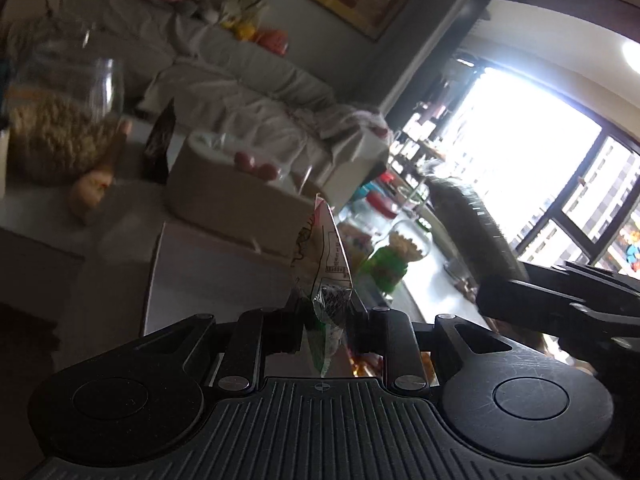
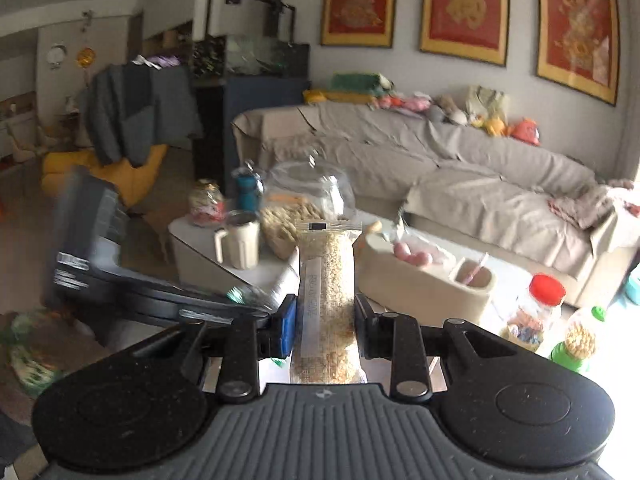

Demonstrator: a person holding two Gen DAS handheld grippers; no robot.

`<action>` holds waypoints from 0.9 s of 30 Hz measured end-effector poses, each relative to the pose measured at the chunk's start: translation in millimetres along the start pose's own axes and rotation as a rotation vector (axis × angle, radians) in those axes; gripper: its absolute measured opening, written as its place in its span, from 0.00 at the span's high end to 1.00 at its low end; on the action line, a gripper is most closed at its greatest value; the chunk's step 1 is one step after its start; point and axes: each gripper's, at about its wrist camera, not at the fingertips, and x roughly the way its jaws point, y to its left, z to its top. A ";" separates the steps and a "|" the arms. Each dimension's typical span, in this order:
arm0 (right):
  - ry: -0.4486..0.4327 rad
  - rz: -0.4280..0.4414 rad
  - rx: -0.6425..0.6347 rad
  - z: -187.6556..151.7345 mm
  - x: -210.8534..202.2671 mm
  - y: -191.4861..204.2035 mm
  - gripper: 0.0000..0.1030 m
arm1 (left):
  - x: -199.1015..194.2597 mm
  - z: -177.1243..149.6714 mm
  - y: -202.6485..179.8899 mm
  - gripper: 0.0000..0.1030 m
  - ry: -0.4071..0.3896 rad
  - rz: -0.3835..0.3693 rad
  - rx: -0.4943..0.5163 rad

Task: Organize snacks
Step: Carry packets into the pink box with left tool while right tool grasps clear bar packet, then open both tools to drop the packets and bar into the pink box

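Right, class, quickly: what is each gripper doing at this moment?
Left gripper: shut on a thin white-and-green printed snack packet.
Right gripper: shut on a tall clear zip bag of pale cereal.

A long grey fabric sofa (image 2: 460, 160) stands under three red, gold-framed wall pictures (image 2: 464, 8); soft toys (image 2: 496, 124) line its back.

Between our right gripper's (image 2: 325, 316) jaws stands the clear zip pouch of pale puffed grains (image 2: 327, 280). Beyond the jaws, on the white low table (image 2: 200, 236), the beige oblong organiser box (image 2: 420, 280) lies to the right, the cream handled mug (image 2: 239, 240) to the left. Behind these runs the grey covered sofa (image 2: 460, 168). Between our left gripper's (image 1: 320, 320) jaws sits a thin printed foil snack packet (image 1: 326, 264).
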 end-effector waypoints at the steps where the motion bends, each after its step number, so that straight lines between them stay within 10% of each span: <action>1: 0.020 -0.006 0.008 -2.1 9.7 -3.2 0.72 | 16.8 -2.0 12.9 0.76 0.029 0.019 -0.022; 15: 0.316 -0.048 0.218 -60.9 173.1 -58.9 0.68 | 20.8 -7.3 50.7 0.72 -0.063 0.169 0.048; 20: 0.212 -0.049 0.195 -69.2 134.9 -72.0 0.50 | -8.5 -17.1 43.4 0.72 -0.155 0.192 0.058; 27: 0.097 -0.206 0.131 -122.8 54.7 -100.9 0.32 | -27.2 -67.4 -0.9 0.72 -0.101 0.030 0.095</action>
